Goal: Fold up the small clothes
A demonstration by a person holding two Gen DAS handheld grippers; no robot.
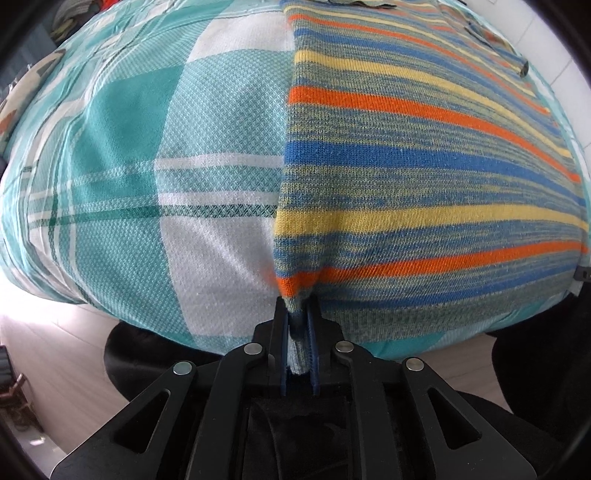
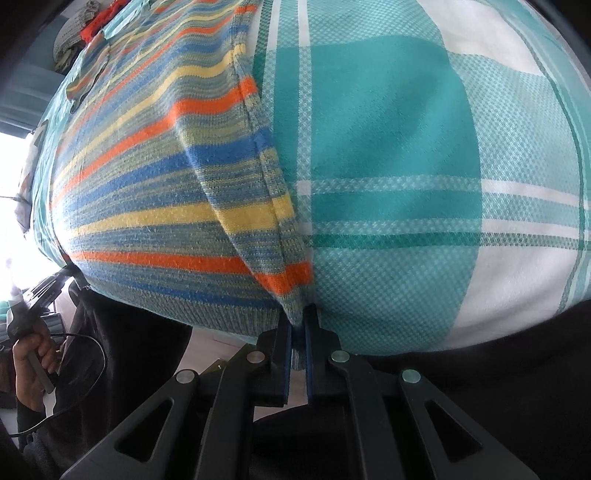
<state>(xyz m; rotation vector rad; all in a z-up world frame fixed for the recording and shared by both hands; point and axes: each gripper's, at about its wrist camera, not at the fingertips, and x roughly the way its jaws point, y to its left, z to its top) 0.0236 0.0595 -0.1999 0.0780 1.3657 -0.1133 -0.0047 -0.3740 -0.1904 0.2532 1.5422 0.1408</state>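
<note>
A small knit sweater with orange, blue and yellow stripes lies flat on a teal and white plaid cloth. My left gripper is shut on the sweater's near left hem corner. In the right wrist view the sweater fills the left half on the same plaid cloth. My right gripper is shut on its near right hem corner, where the edge is lifted into a fold.
The plaid cloth's near edge drops off to a pale floor. The hand on the left gripper's handle shows at the far left of the right wrist view. Other clothes lie at the far end.
</note>
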